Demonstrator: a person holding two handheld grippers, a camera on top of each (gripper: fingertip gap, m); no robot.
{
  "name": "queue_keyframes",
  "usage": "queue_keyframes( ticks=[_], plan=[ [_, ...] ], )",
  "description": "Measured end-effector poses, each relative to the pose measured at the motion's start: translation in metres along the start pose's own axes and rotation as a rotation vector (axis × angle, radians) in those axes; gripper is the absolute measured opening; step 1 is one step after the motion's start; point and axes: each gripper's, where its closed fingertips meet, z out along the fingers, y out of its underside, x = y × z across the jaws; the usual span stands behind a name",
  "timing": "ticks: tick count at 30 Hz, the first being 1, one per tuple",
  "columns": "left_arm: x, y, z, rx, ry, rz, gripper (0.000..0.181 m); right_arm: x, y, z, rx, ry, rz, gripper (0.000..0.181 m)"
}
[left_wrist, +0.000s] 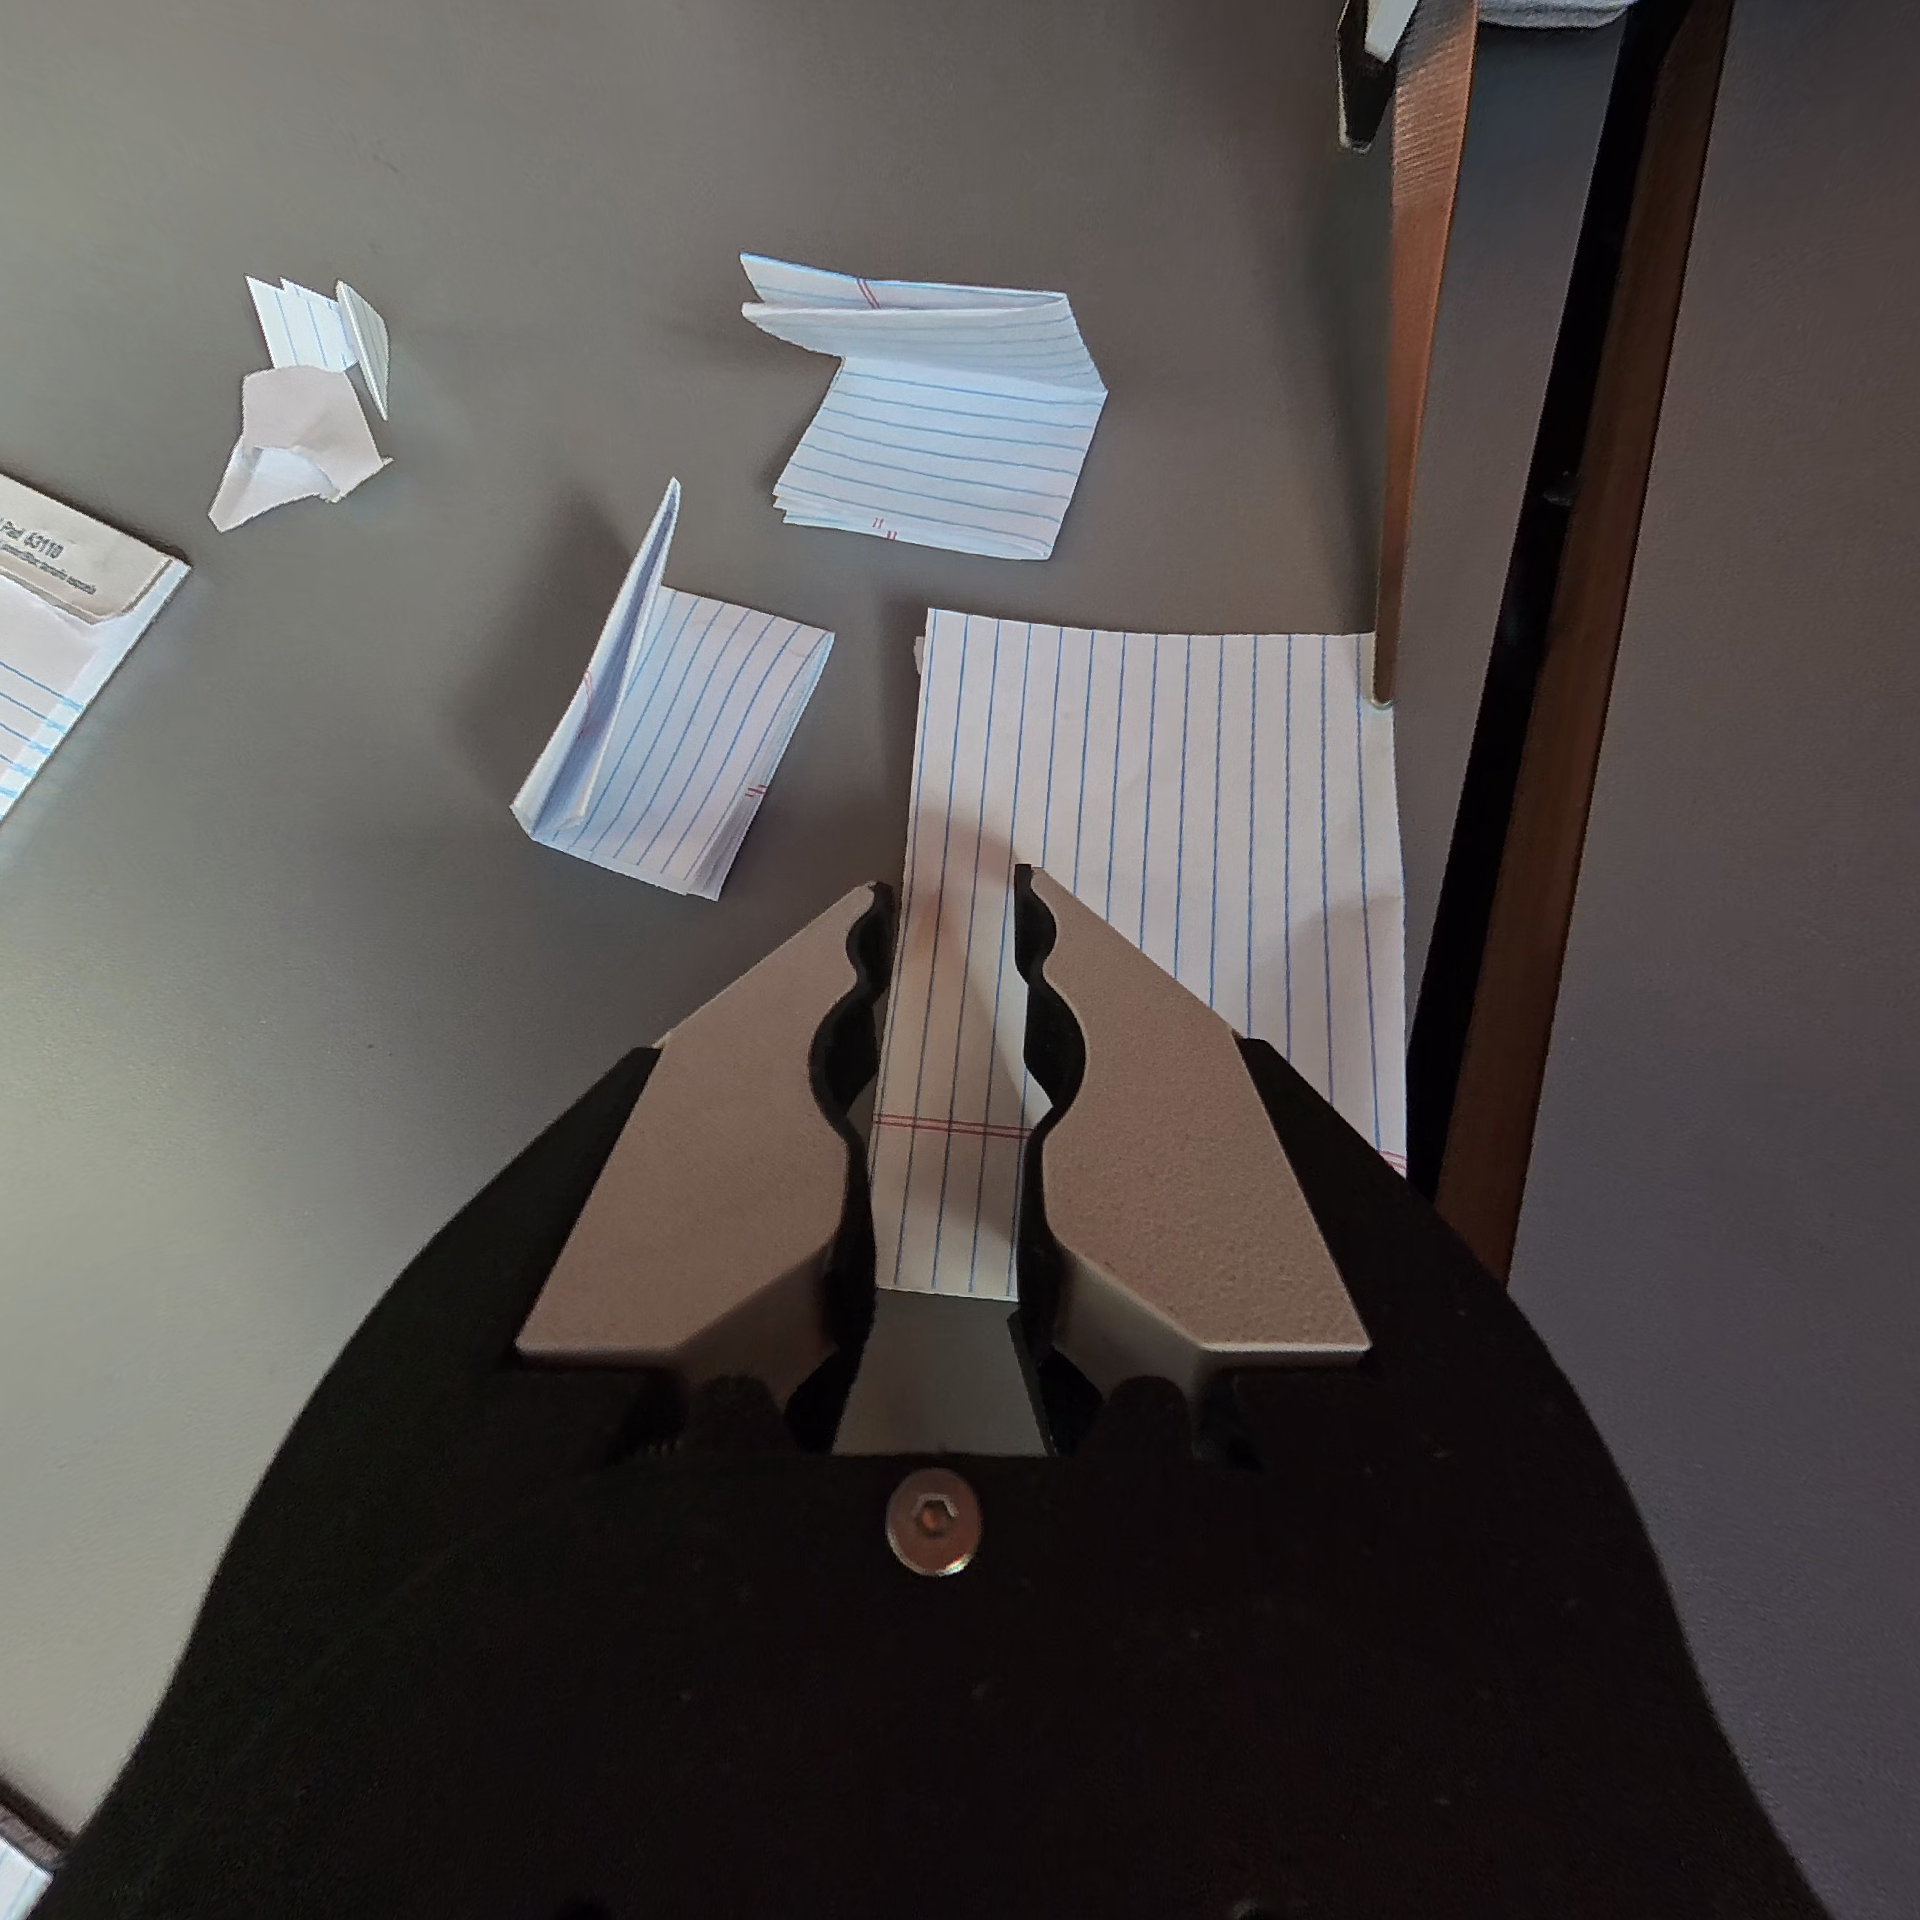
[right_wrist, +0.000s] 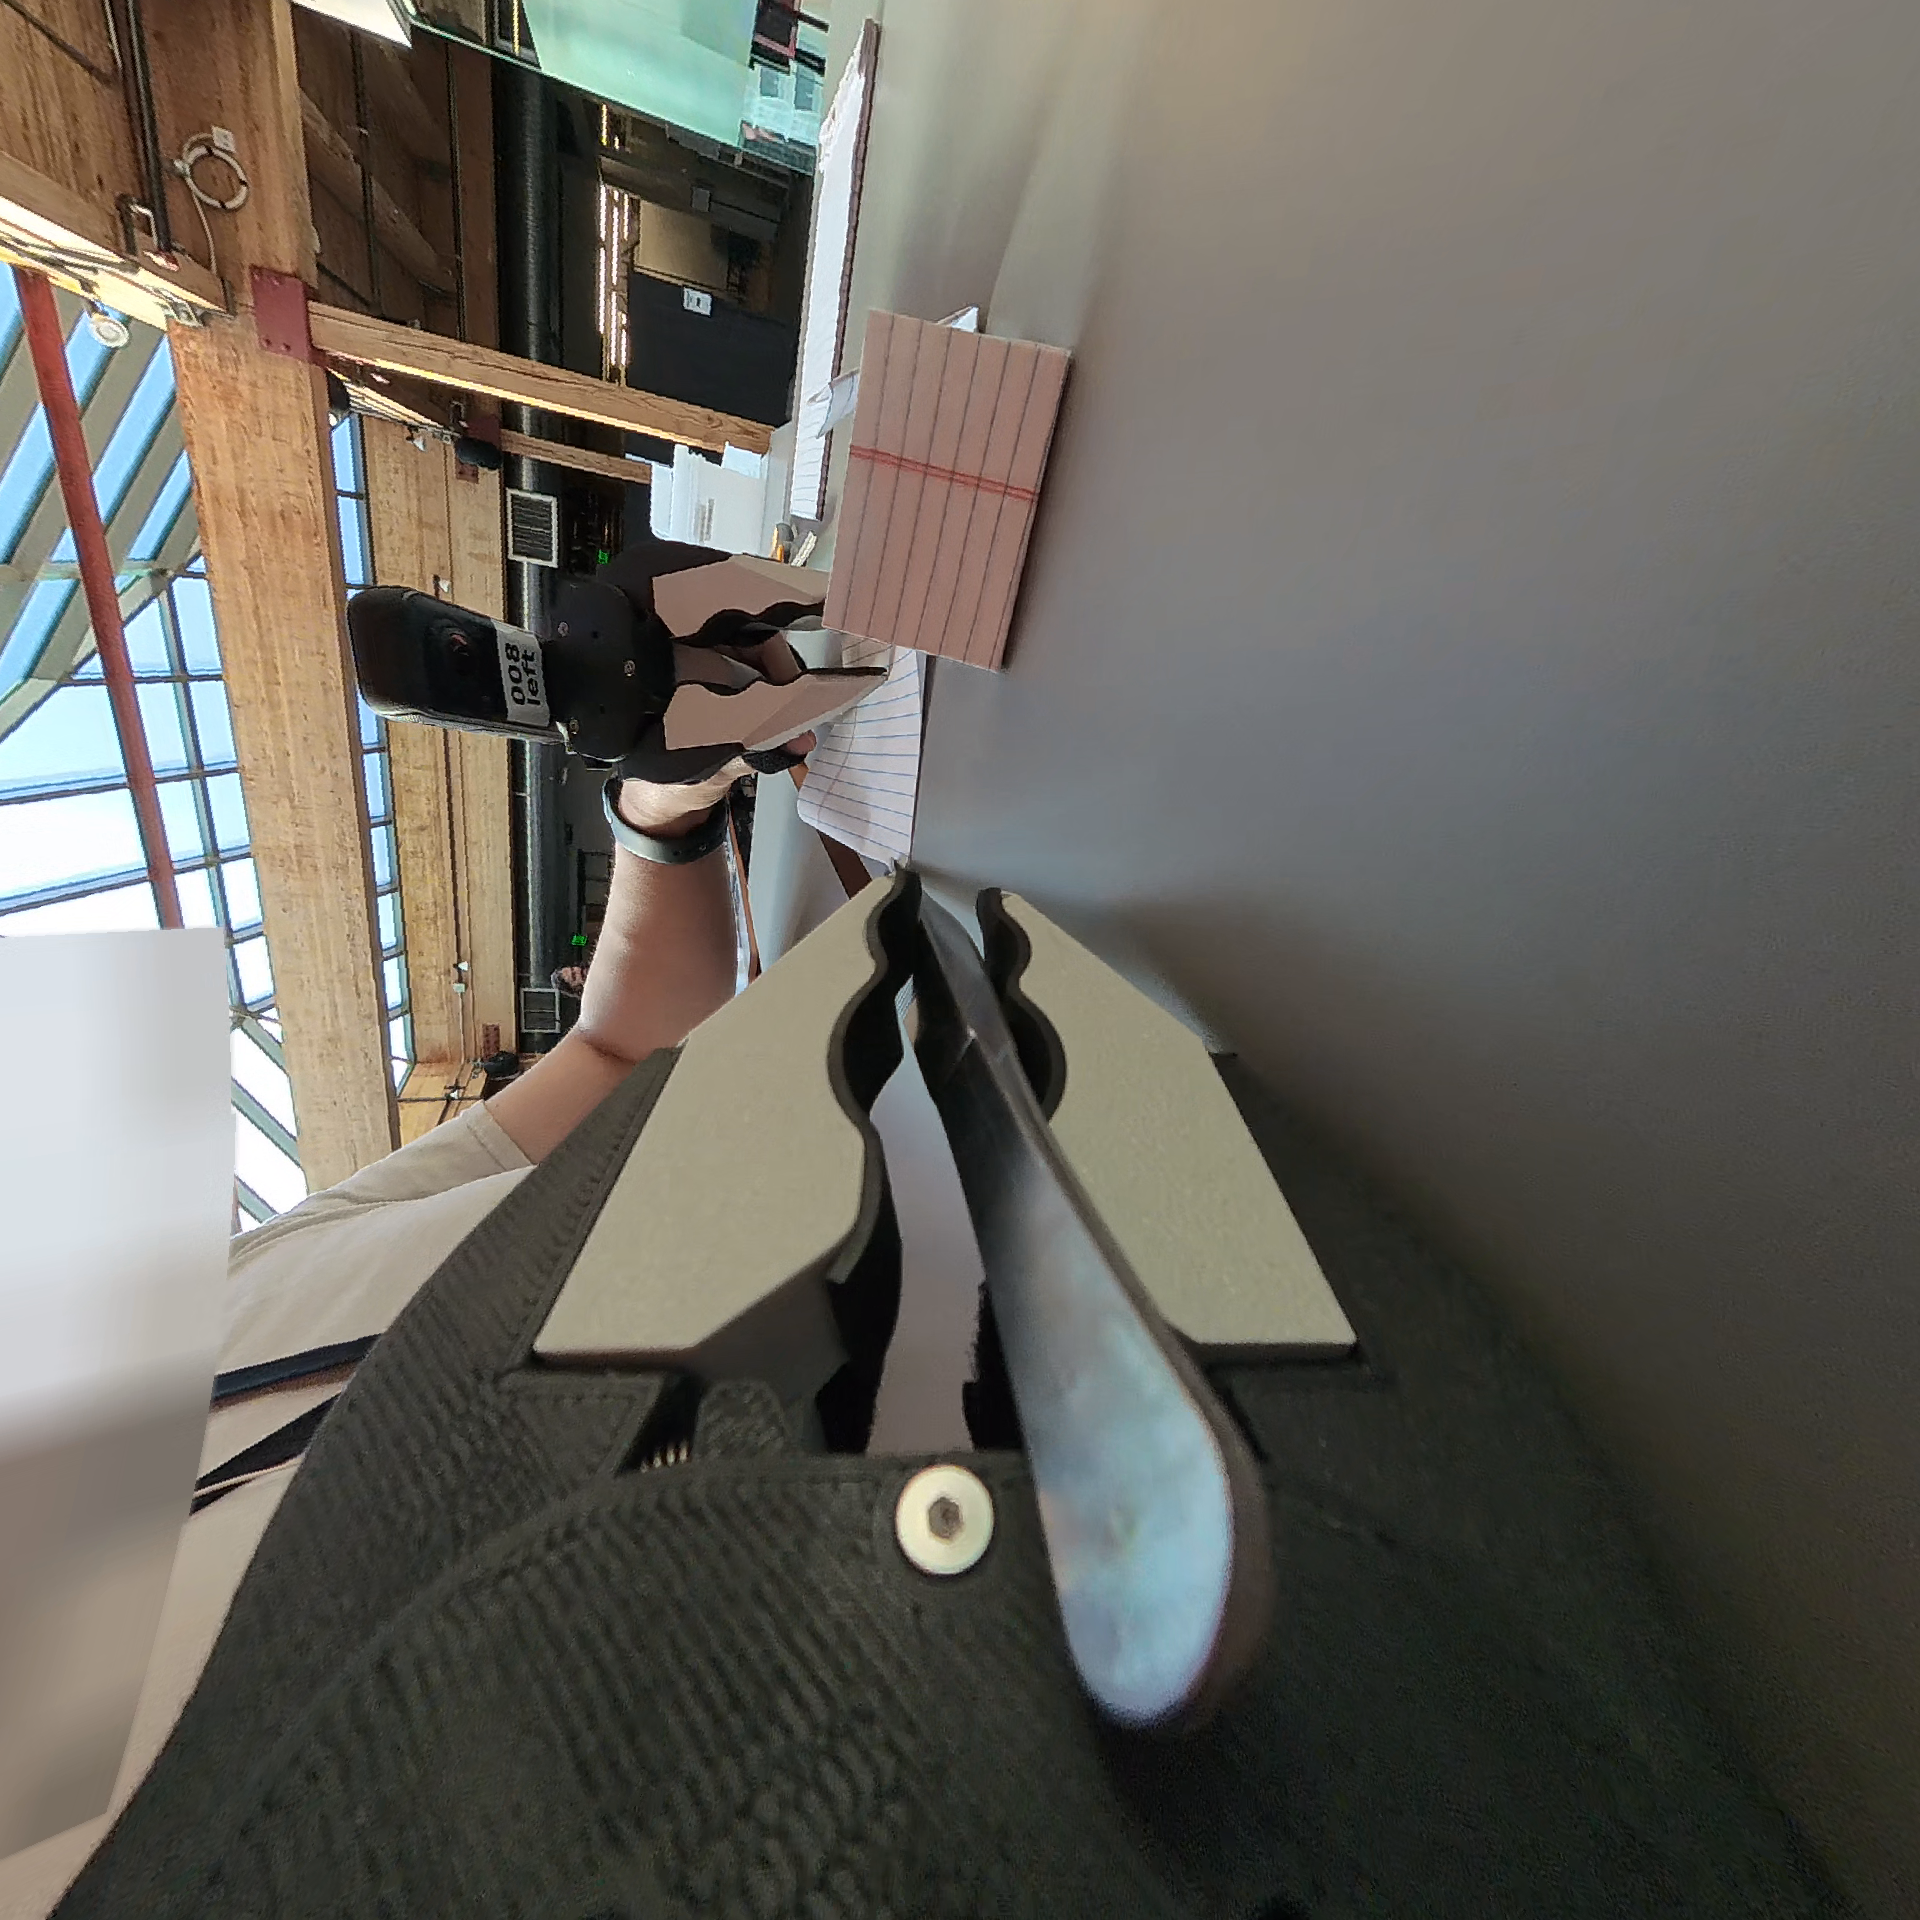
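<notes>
My left gripper (left_wrist: 951, 883) is open over the near end of a lined white sheet (left_wrist: 1195, 810) on the grey table (left_wrist: 312, 1039). A strip of the sheet shows between its jaws. My right gripper (right_wrist: 951, 888) is shut on a metal table knife (right_wrist: 1101, 1351), with the handle toward the camera. The knife blade (left_wrist: 1413, 416) reaches in from the top, and its tip rests at the sheet's far right corner. In the right wrist view the left gripper (right_wrist: 847, 644) hovers at the sheet (right_wrist: 873, 748), which lifts slightly off the table there.
Two folded lined pieces (left_wrist: 935, 416) (left_wrist: 675, 727) and a crumpled scrap (left_wrist: 301, 416) lie beyond the sheet. A notepad (left_wrist: 62, 675) is at the left. The table edge (left_wrist: 1558, 623) runs down the right. A folded piece (right_wrist: 945, 488) stands nearby. A person's forearm (right_wrist: 644, 935) is behind. The gap from one gripper's tips to the other's is roughly 20 centimeters. My right tips are roughly 9 centimeters from the folded piece (right_wrist: 945, 488).
</notes>
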Motion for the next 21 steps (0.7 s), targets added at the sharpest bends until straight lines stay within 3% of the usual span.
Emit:
queue_keyframes(
  ticks=[4, 8, 14, 17, 21],
  plan=[
    [0.000, 0.001, 0.000, 0.000, -0.014, -0.035, 0.021, -0.006, -0.003, -0.004, 0.049, -0.024, -0.030, 0.012],
    [-0.005, 0.006, -0.005, -0.014, -0.082, -0.192, 0.023, -0.032, -0.011, -0.004, 0.164, -0.067, -0.112, 0.014],
    [-0.033, 0.038, -0.034, -0.076, -0.401, -0.415, 0.019, -0.053, -0.014, 0.014, 0.323, -0.103, -0.105, 0.015],
    [-0.036, 0.047, -0.043, -0.039, -0.480, -0.590, 0.008, -0.052, -0.018, 0.030, 0.397, -0.140, 0.001, 0.014],
    [-0.032, 0.049, -0.047, -0.027, -0.524, -0.655, 0.007, -0.033, -0.011, 0.050, 0.398, -0.031, 0.019, 0.014]
  ],
)
